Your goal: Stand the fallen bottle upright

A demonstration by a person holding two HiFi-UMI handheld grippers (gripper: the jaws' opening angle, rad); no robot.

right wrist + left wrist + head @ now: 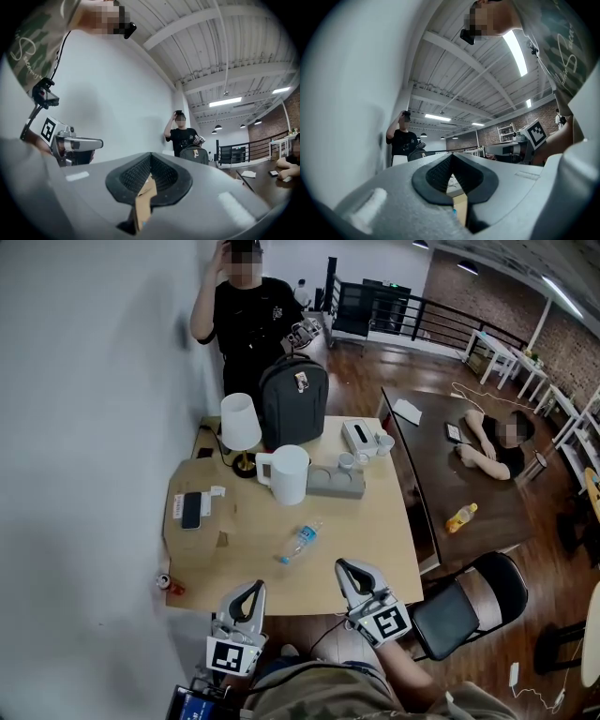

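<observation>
The left grey plastic gripper [257,586] was held low in front of the torso, roughly level and pointing away from the body. Its dark ribbed jaws met at the tips with nothing between them, and its black-and-white marker cube [232,657] sat nearest the body. The right grey plastic gripper [343,564] was just beside it, slightly further forward and also level. Its 2 jaws were pressed together and empty, and the right marker cube [387,622] sat above a bare forearm [417,679].

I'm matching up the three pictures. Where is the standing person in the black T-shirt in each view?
Head view: the person in the black T-shirt stands at top, left of centre.
Left gripper view: left of centre.
Right gripper view: just right of centre.
Shared landmark: the white wall beside them.
</observation>
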